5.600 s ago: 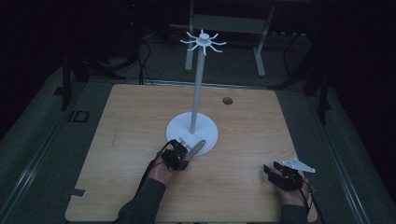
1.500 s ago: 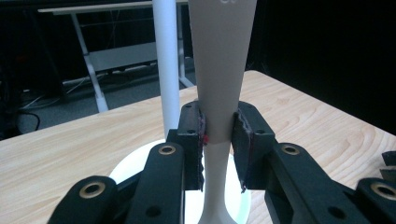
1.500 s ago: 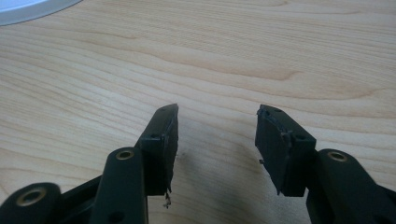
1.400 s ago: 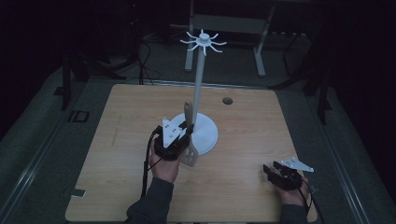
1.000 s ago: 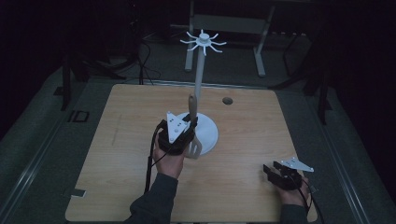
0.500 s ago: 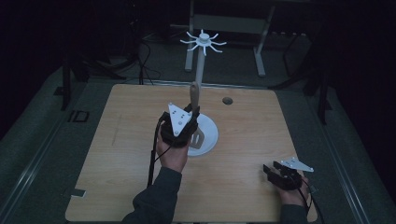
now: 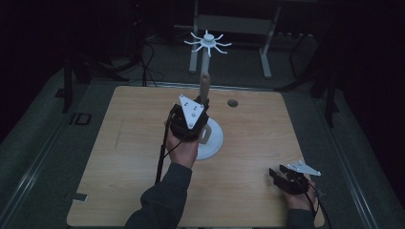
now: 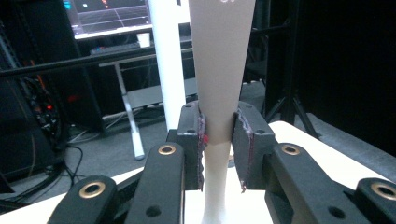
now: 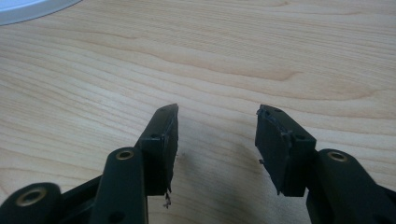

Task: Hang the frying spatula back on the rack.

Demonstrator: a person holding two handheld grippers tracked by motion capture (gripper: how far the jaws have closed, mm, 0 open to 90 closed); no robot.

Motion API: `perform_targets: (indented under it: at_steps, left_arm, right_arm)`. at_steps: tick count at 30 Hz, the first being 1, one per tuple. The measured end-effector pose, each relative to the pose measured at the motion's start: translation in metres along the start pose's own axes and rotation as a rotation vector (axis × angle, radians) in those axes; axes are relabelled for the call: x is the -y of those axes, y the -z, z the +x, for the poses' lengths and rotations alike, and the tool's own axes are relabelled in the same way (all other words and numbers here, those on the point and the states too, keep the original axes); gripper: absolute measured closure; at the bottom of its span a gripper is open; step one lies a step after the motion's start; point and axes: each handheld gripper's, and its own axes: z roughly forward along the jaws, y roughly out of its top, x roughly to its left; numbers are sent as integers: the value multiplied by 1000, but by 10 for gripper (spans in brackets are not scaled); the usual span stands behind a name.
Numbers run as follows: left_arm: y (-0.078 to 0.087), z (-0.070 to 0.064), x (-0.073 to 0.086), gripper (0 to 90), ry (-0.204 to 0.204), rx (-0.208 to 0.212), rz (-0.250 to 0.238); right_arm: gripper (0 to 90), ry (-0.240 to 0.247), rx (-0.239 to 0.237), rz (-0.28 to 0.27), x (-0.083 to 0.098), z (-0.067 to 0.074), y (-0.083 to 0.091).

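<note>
A white stand rises from the middle of the table, with a round base point(image 7: 216, 139), a thin pole point(image 8: 168, 70) and a ring of hooks point(image 7: 208, 43) at the top. My left gripper point(image 7: 203, 113) is lifted above the base, close beside the pole. It is shut on a flat beige utensil point(image 7: 204, 85) held upright; in the left gripper view the pads point(image 8: 243, 140) pinch the utensil's narrow neck point(image 8: 219, 84) at my left gripper point(image 8: 219, 128). My right gripper point(image 7: 275, 175) rests near the table's front right corner, open with nothing between its jaws point(image 9: 217, 116).
The wooden table point(image 7: 124, 143) has a small dark round hole point(image 7: 232, 102) behind the stand. A grey metal frame point(image 7: 229, 24) stands on the floor beyond the far edge. A lit monitor point(image 8: 107, 14) shows in the left gripper view.
My left gripper has risen from the table by the stand's base, turning the beige utensil upright and carrying it up alongside the pole. The right gripper has not moved.
</note>
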Motion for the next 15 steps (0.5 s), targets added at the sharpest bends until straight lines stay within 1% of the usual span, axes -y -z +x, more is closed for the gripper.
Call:
perform_targets:
  at_steps: [8,9,10,11,13,14,15]
  left_arm:
    - [-4,-2,-11,743,-18,-32,-2]
    - [-5,-2,-13,743,-18,-44,-3]
    - [-5,-2,-13,743,-18,-44,-3]
    - [-5,-2,-16,744,-21,-59,-1]
    - [-7,-2,-19,744,-22,-76,0]
    - [-7,-2,-19,744,-22,-76,0]
    - [-7,-3,-22,743,-24,-88,0]
  right_arm:
    - [488,-3,-1,0,0,0,0]
    - [488,-2,-1,0,0,0,0]
    - [488,-2,-1,0,0,0,0]
    - [488,-1,-1,0,0,0,0]
    - [488,-1,-1,-1,0,0,0]
    - [488,-2,-1,0,0,0,0]
    - [488,-2,-1,0,0,0,0]
